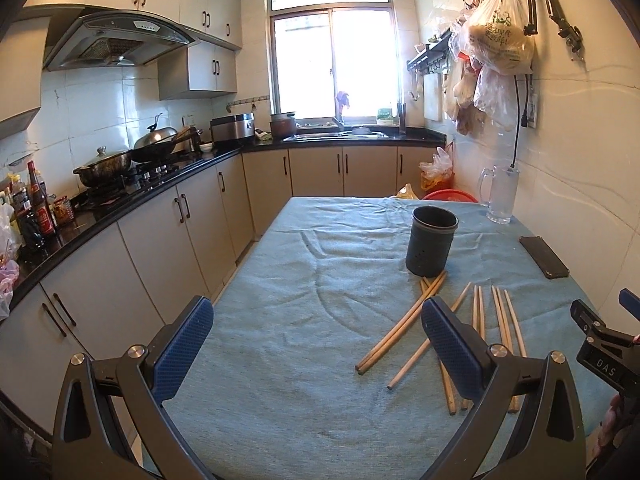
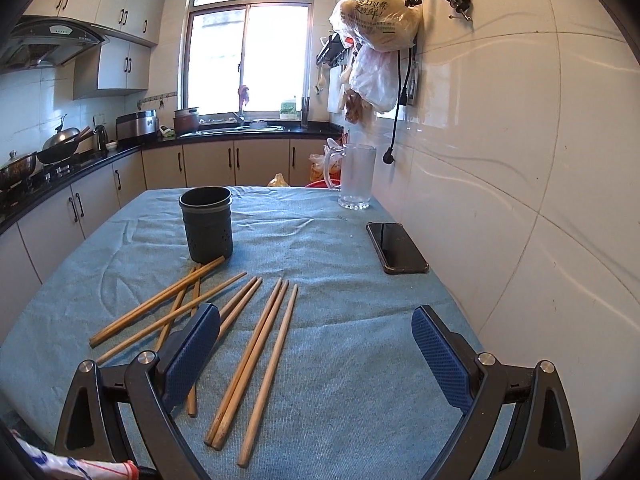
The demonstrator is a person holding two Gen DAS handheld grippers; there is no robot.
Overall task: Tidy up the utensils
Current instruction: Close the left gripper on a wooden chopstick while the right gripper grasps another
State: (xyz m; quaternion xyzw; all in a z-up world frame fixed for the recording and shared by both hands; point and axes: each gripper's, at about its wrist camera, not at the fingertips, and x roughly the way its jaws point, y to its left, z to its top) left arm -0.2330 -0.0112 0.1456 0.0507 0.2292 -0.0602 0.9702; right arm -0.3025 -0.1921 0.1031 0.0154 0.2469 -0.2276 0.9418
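Several wooden chopsticks [image 2: 256, 356] lie scattered on the blue tablecloth [image 2: 352, 320], some crossed; in the left wrist view the chopsticks [image 1: 404, 330] lie at the right. A dark cylindrical utensil holder [image 2: 208, 224] stands upright just beyond them, and the same holder [image 1: 431, 244] shows empty from the left. My left gripper [image 1: 316, 328] hangs open over bare cloth, left of the chopsticks. My right gripper [image 2: 316, 338] is open above the cloth, its left finger over the chopsticks' near ends. The right gripper [image 1: 604, 340] also shows at the left view's right edge.
A black phone [image 2: 396, 246] lies near the tiled wall at the right. A glass mug [image 2: 356, 176] stands at the table's far right. Plastic bags [image 2: 380, 20] hang on the wall above. Counters with pots [image 1: 108, 166] run along the left.
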